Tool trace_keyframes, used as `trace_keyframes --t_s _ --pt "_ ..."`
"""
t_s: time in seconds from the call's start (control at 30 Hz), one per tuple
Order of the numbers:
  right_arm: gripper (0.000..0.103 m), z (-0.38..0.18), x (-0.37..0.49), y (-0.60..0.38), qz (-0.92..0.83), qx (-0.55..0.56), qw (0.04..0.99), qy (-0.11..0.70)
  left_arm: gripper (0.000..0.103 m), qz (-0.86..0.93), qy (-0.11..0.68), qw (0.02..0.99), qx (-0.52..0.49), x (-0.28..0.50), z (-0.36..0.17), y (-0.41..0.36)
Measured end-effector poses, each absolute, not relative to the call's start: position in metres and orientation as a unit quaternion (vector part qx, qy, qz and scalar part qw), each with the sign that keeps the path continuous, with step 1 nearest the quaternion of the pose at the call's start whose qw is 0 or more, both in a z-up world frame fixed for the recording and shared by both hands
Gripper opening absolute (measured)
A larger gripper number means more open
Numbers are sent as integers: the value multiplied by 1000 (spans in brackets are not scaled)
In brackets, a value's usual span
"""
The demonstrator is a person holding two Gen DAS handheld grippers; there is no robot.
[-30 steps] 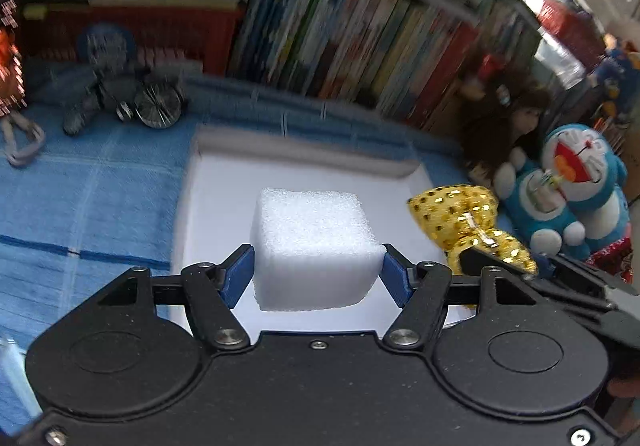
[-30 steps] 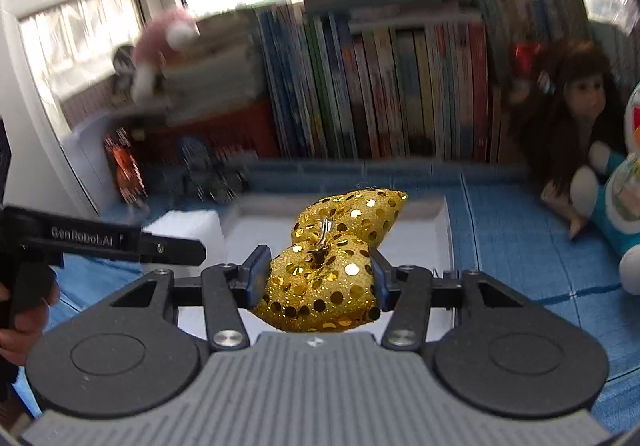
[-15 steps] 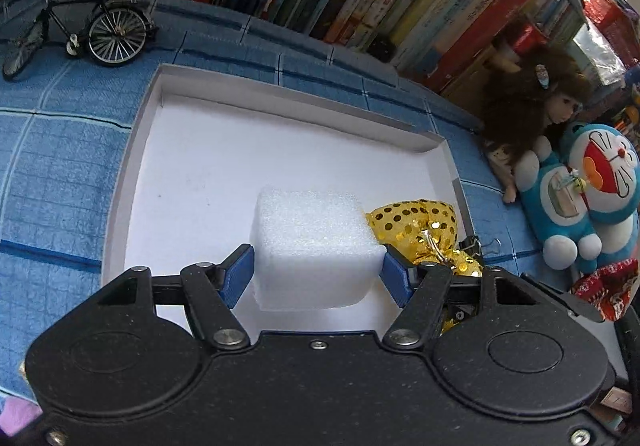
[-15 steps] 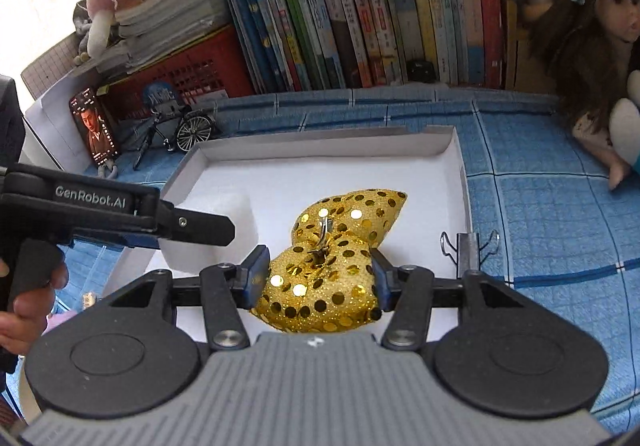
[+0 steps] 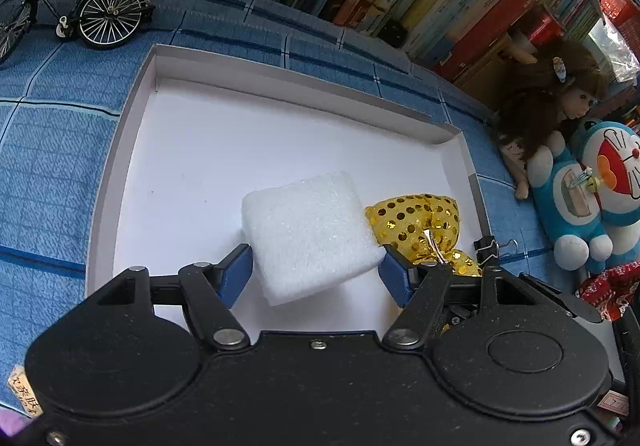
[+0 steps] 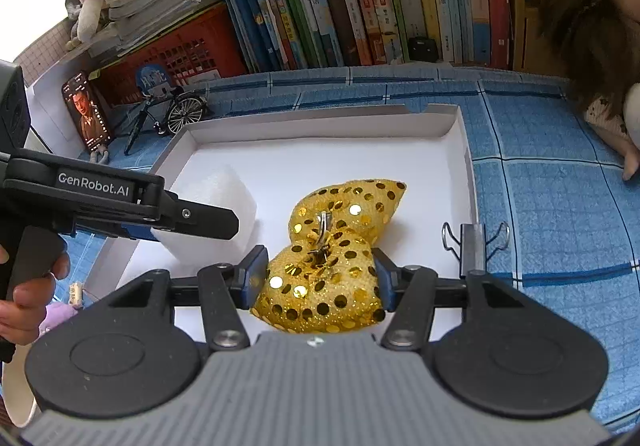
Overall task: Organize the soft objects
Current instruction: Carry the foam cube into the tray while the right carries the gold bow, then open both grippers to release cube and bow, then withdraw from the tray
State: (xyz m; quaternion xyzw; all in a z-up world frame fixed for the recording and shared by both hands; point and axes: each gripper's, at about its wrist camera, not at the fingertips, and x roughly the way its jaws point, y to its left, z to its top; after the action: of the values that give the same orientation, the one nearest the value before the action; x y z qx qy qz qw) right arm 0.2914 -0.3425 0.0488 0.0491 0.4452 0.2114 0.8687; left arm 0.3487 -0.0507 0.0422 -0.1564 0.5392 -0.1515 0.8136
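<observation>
Both grippers have come down into the white tray (image 5: 136, 101). The right gripper (image 6: 318, 276) has just been easing open around the gold sequin bow (image 6: 332, 254), which now rests on the tray floor near its 5 o'clock corner. At the bow's 9 o'clock, the left gripper (image 5: 316, 272) keeps the foam block (image 5: 308, 230) tilted between half-open pads, apparently not yet released.

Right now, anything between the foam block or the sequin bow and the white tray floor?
Nothing visible. The foam block and gold sequin bow sit side by side inside the white tray, with bare floor around them. The black binder clip on the tray's edge stands clear of both.
</observation>
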Motion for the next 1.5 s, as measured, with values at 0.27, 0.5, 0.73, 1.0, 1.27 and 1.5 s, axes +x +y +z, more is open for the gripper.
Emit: trace_keyframes --t_s 0.27,0.5,0.73,1.0,1.27,1.5 --pt "85 52 289 -347 216 71 870 437 77 -157 534 817 -153 343 48 -48" --pt "89 73 270 -357 213 73 885 408 85 -160 503 838 -138 319 76 -41" --pt "91 97 240 -363 208 59 903 371 86 -174 461 864 -100 277 107 -40" --pt "93 125 198 -371 207 51 925 316 87 -195 427 878 -97 227 129 -30" --pt "96 141 148 -377 185 34 949 254 88 -221 391 888 -95 175 140 -19" --pt "96 146 109 -383 168 33 961 216 88 -238 367 894 -91 132 139 -11"
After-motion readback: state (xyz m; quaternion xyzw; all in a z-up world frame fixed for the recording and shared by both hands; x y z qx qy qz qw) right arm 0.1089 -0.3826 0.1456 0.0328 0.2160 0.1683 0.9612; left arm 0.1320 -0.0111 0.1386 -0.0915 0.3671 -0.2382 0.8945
